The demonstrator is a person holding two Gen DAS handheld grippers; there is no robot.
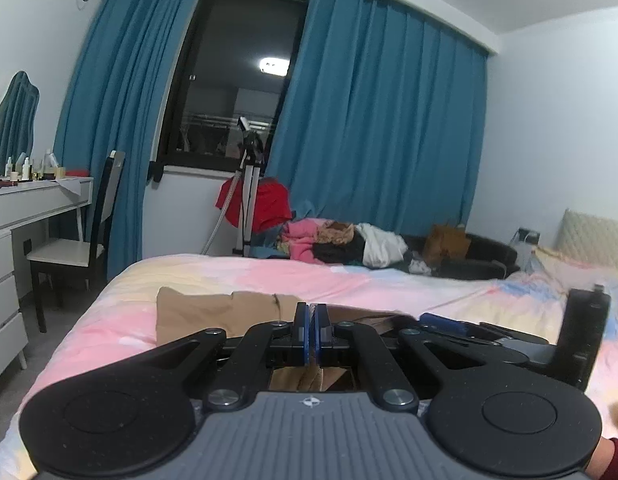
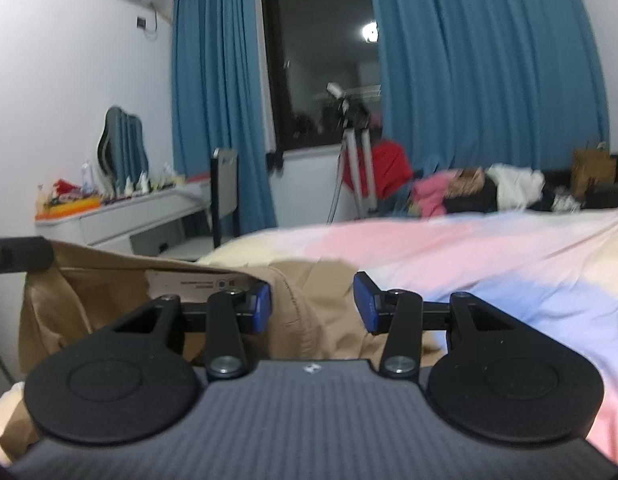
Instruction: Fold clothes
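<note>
Tan trousers (image 1: 197, 312) lie across the near end of a bed with a pink, yellow and blue cover (image 1: 349, 280). My left gripper (image 1: 311, 312) is shut, blue pads together, and tan cloth shows just beneath the jaws. In the right wrist view the trousers (image 2: 309, 320) rise at the left toward the left gripper's black body (image 2: 13, 256), with a white inner label (image 2: 201, 282) showing. My right gripper (image 2: 313, 300) stands open above the cloth; its pads do not press on it. Its blue finger (image 1: 449, 322) shows to the right in the left wrist view.
A heap of mixed clothes (image 1: 341, 240) lies beyond the bed beside a black sofa (image 1: 481, 256). A tripod (image 1: 249, 184) stands under the window. A white dressing table (image 1: 37, 196) and a chair (image 1: 81, 248) stand at the left. A red sleeve (image 1: 617, 456) shows at the lower right.
</note>
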